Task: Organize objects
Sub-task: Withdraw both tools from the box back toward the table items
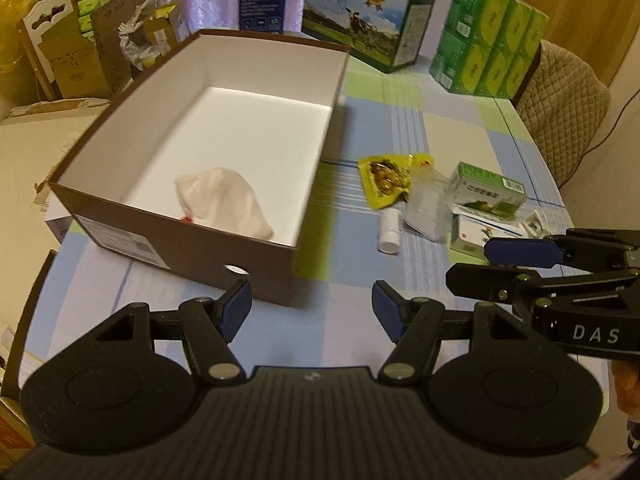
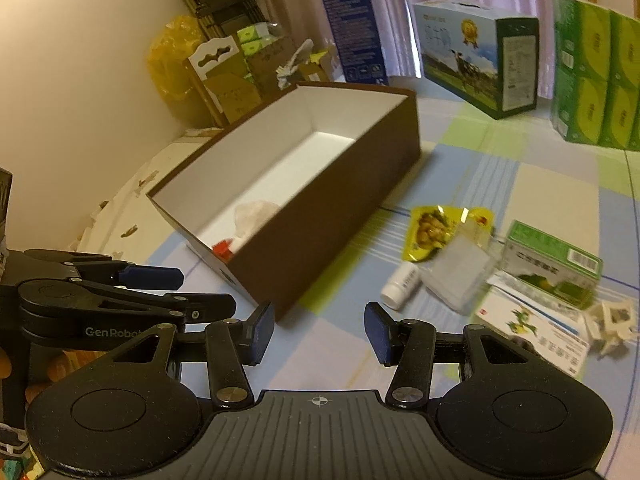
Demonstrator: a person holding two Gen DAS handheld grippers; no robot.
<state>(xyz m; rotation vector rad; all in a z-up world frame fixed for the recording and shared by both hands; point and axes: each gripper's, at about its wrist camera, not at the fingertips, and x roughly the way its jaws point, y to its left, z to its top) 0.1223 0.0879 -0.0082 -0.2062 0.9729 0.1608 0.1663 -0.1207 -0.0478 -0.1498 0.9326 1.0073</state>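
Your left gripper (image 1: 312,308) hovers low over the checked cloth of the bench (image 1: 360,128), its blue-padded fingers spread wide and holding nothing, pointed at the near right corner of the brown shoebox (image 1: 192,248). Your right gripper (image 2: 320,332) hangs level beside it, also spread wide and empty, aimed at the same corner from the other side. Each gripper shows at the edge of the other's view, so the two sit close together, side by side.

The open shoebox holds a crumpled white cloth (image 1: 224,200) at its near end, with something small and red (image 2: 222,249) next to it. The loose items lie in a cluster on the bench to the right of the box: a yellow snack pouch (image 1: 386,178), a small white bottle (image 1: 390,232) on its side, a clear plastic bag (image 1: 426,208), a green carton (image 1: 490,192) and a white-and-green packet (image 2: 536,332) just beside it. Ahead stand a milk carton case (image 1: 368,12) and a pack of green tissue packets (image 1: 492,40).
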